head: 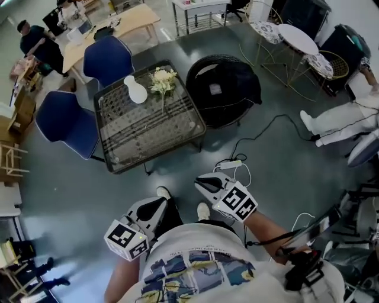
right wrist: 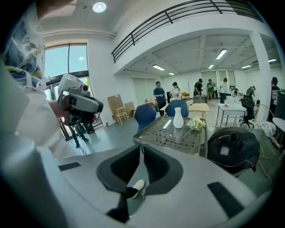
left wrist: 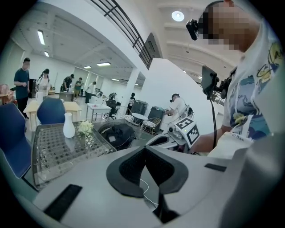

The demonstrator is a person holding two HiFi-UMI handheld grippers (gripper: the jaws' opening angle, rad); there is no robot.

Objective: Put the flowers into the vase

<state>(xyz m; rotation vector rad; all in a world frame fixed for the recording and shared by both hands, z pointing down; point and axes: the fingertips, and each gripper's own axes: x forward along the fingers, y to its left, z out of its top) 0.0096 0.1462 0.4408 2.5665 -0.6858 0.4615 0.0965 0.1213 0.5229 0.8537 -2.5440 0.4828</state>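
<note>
Open workshop floor, with a low glass bench [head: 112,148] well ahead of the fingers [right wrist: 162,169]. On it stands a white vase [head: 136,90], with the flowers [head: 162,80] apparently lying just beside it. Left gripper [head: 159,204] and right gripper [head: 204,182] are pressed together, empty. No step is done yet: reaching, picking and placing all remain.

Glossy grey floor [head: 71,195]; two blue chairs [head: 108,59] beside a low glass table [head: 148,130]; white walls [right wrist: 102,75]; ceiling lights [right wrist: 99,6].

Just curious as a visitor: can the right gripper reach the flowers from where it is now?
Probably not yet. The right gripper is near the person's body, with open floor between it and the table where the flowers lie beside the vase. Nothing blocks the way; stepping closer should do.
</note>
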